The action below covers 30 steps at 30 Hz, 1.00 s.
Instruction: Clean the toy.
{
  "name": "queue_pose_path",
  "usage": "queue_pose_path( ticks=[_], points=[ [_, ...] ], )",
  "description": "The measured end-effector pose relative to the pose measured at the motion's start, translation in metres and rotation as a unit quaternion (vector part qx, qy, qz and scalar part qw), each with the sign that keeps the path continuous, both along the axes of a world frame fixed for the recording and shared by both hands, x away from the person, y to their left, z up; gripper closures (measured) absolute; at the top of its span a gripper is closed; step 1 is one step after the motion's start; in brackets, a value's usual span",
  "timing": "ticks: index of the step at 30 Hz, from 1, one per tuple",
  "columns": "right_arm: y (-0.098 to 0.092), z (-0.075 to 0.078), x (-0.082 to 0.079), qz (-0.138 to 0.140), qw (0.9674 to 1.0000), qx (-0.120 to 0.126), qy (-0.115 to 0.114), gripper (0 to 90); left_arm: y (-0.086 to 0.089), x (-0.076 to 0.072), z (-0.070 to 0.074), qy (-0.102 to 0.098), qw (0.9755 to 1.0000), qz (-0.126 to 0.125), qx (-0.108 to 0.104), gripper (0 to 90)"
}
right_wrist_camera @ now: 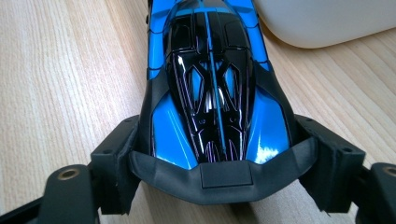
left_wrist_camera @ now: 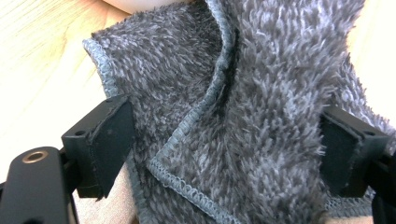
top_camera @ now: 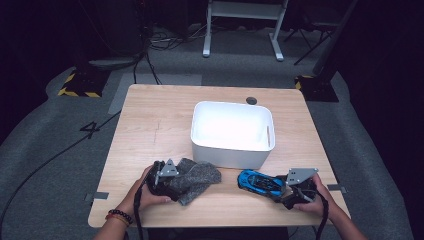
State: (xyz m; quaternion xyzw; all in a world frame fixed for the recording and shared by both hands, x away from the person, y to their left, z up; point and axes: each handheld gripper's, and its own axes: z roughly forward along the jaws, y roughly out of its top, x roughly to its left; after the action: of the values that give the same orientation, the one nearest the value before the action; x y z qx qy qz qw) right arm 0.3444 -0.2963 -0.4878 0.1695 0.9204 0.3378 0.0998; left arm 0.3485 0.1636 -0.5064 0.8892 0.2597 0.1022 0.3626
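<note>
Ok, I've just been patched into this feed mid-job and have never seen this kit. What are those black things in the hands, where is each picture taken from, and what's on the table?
There is no machine here: a person holds handheld tongs in each hand. The high view looks down from above the person's side of the wooden table. The other two pictures come from small cameras riding on each tool, looking along its two black jaws.

On the table stands a white bin. In front of it lie a grey fleecy cloth and a blue and black toy car.

The left tongs have the bunched cloth between their jaws, the pile against both pads, so they seem to grip it. The right tongs sit around the car's rear end, pads against its sides, and appear to hold it. Both things look to be on the table.
</note>
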Motion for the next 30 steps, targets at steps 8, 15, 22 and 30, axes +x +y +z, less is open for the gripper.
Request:
queue_pose_path(
  ticks=[8,15,22,30],
  points=[
    [0.0011,0.0011,0.0003,0.002,1.0000,-0.003,0.000,24.4,0.0000,0.0003,0.0000,0.001,1.0000,0.000,0.000,14.8],
    [0.0013,0.0038,-0.0021,0.005,0.9999,-0.009,-0.011,24.5,0.0001,0.0009,-0.0001,0.001,1.0000,-0.003,-0.001,14.7],
    [0.0018,0.0065,-0.0036,0.014,0.9997,-0.015,-0.015,24.5,0.0002,0.0016,0.0000,0.001,1.0000,-0.006,-0.001,14.6],
    [0.0036,0.0089,-0.0058,0.025,0.9994,-0.016,-0.017,24.5,0.0002,0.0021,0.0000,0.002,1.0000,-0.009,-0.001,14.5]
  ],
)
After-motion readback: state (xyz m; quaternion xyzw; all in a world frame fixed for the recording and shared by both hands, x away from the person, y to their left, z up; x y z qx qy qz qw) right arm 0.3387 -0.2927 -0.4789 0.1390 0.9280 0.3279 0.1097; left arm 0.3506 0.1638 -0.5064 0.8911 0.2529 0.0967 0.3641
